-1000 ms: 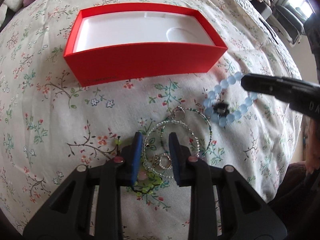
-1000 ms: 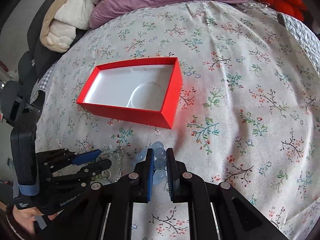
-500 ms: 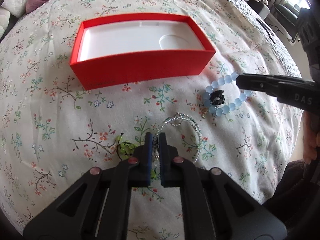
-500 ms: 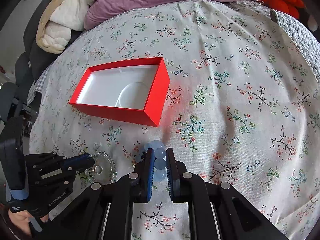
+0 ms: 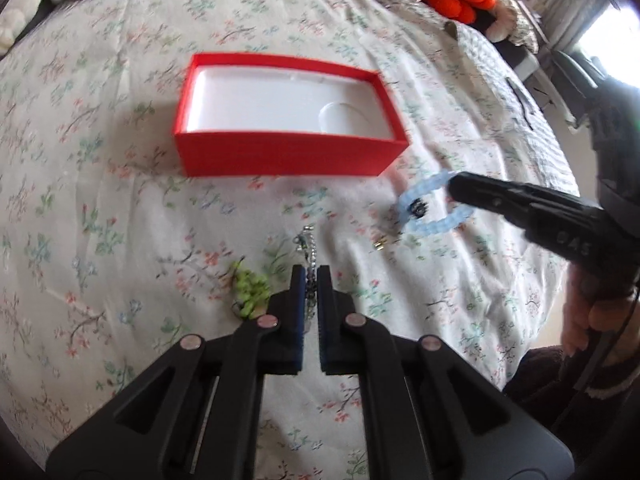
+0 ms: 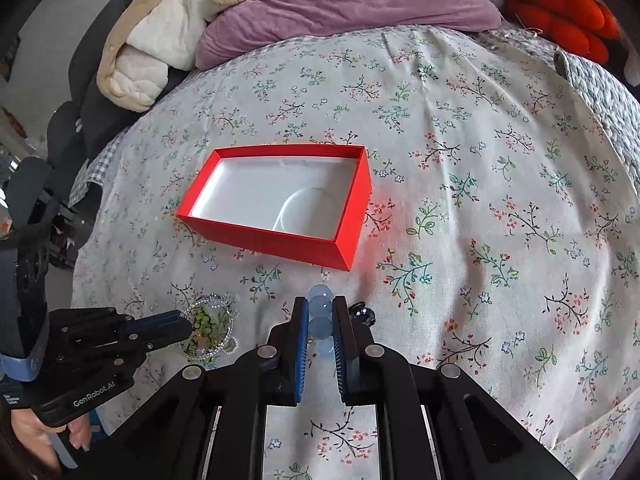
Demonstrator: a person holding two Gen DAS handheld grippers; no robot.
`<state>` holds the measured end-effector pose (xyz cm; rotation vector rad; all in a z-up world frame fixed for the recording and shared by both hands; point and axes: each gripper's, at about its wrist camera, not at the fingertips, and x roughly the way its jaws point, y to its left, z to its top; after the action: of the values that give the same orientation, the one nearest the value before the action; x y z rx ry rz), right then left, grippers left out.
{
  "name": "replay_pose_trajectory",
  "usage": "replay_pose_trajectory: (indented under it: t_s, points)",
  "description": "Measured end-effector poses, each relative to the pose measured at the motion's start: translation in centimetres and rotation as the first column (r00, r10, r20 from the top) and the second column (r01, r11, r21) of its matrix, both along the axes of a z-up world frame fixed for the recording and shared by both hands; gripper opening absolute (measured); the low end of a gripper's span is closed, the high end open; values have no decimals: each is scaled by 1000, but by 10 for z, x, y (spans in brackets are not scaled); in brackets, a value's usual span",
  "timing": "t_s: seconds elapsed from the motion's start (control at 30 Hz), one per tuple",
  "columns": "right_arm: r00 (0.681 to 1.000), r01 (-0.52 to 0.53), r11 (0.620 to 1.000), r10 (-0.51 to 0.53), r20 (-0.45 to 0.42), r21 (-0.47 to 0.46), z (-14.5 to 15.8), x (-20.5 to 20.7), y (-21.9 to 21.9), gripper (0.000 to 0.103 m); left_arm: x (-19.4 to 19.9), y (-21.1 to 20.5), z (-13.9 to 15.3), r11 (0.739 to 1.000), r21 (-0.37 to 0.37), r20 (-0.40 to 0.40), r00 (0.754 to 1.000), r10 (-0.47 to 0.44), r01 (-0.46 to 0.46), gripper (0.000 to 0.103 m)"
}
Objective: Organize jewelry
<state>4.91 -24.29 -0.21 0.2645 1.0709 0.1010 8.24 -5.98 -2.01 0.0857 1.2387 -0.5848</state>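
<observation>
Since a second ago, both grippers have risen off the floral sheet (image 6: 500, 184). Left gripper (image 5: 311, 280), then spread around the silver beaded chain (image 5: 309, 248), is now clenched on it. Right gripper (image 6: 321, 322) stays clamped on the blue bead bracelet (image 6: 320, 308). Red box (image 6: 348, 216) lies just beyond both, white-lined. Green bead cluster (image 5: 250, 286) rests beside the left fingers.

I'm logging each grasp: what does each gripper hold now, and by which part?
Left gripper: the silver bead necklace, pinched where its strands bunch together. Right gripper: the blue bead bracelet, gripped across a few beads on one side of its loop.
</observation>
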Motion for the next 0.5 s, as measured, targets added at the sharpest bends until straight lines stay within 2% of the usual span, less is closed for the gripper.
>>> replay_pose_trajectory:
  t_s: [0.1,0.2,0.27,0.37,0.4,0.5]
  points:
    - [1000,-3,1000,3,-1,0,0,0,2,12,0,12,-14,994,103,-18,999,37,-35,6]
    - [1000,-6,1000,6,-7,4,-2,-1,3,12,-3,31,-17,992,109,-57,996,71,-65,6]
    - [1000,-11,1000,11,-8,10,-1,-2,4,12,-7,44,-14,986,146,-25,996,90,-85,6]
    - [1000,-21,1000,21,-2,11,1,-3,7,12,-8,64,-16,958,256,31,992,122,-126,6]
    - [1000,-25,1000,25,-1,12,1,-3,8,12,-9,73,-19,956,254,25,990,141,-143,6]
    - [999,-40,999,41,-1,28,2,-4,14,12,-10,88,-23,976,172,-23,990,142,-136,10]
